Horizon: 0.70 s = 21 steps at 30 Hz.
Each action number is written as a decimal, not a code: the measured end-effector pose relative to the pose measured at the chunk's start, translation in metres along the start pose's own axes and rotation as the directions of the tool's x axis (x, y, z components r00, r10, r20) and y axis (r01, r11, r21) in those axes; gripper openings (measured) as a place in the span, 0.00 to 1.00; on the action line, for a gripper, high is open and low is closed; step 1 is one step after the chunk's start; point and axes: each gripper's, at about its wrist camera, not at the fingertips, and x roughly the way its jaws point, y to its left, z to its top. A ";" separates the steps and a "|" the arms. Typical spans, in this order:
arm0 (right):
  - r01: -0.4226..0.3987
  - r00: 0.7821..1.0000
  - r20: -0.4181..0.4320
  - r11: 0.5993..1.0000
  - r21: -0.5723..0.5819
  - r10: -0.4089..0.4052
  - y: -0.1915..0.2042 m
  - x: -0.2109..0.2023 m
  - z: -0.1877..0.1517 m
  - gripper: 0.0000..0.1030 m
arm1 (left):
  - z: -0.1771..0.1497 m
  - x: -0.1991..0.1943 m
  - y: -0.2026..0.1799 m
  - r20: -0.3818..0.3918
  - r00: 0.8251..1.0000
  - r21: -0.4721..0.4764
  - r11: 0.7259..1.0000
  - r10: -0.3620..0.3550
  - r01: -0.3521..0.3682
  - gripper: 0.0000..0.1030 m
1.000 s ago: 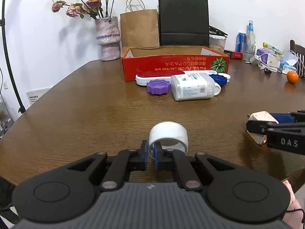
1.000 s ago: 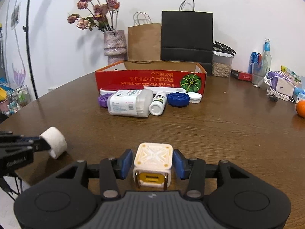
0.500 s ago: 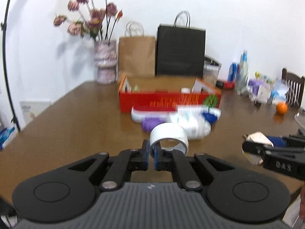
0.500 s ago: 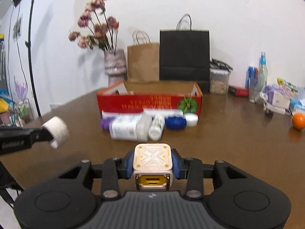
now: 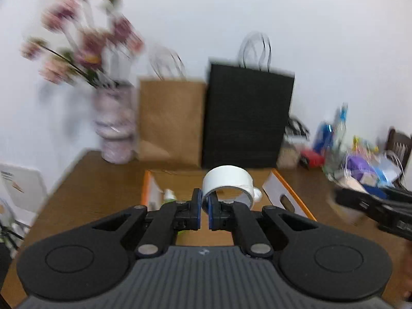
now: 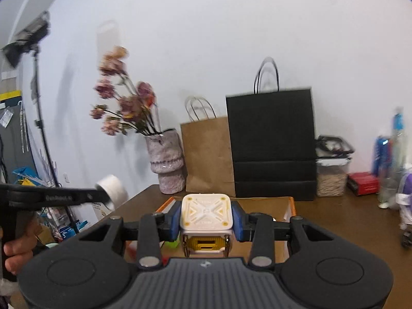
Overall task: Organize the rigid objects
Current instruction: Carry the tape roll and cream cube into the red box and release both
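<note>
Got my left tool (image 5: 203, 207) pinched tight on the wall of a white tape roll (image 5: 228, 181), one blue pad inside the ring and one outside, so the roll sticks out in front of the fingers. It's up in the air over the open cardboard box (image 5: 288, 193) with the orange rim. Down inside the box, left side, I can make out a small bottle with a green bit (image 5: 168, 197), too blurry to say more.

My right tool (image 6: 206, 217) is clamped on a white cube-shaped gadget with a yellow underside (image 6: 206, 212), blue pads squeezing both sides. That one's also held above the box (image 6: 289, 206).

At the back of the wood surface (image 6: 347, 221): a vase of dried flowers (image 6: 168, 163), a brown paper bag (image 6: 207, 154) and a black paper bag (image 6: 271, 144) against the wall. Whole left view is pretty smeared.
</note>
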 end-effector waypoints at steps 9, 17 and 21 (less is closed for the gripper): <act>0.161 0.932 -0.335 0.986 0.039 -0.139 -0.052 0.217 0.009 0.37 | 0.022 0.231 0.002 -0.400 0.902 0.102 0.986 0.165 -0.135 0.05; 0.197 0.886 -0.434 0.980 0.037 -0.162 -0.071 0.281 -0.011 0.38 | 0.006 0.285 0.031 -0.428 0.883 0.087 0.981 0.193 -0.172 0.21; 0.194 0.899 -0.410 0.979 0.057 -0.154 -0.073 0.280 -0.007 0.47 | 0.007 0.277 0.031 -0.394 0.904 0.071 0.986 0.165 -0.149 0.58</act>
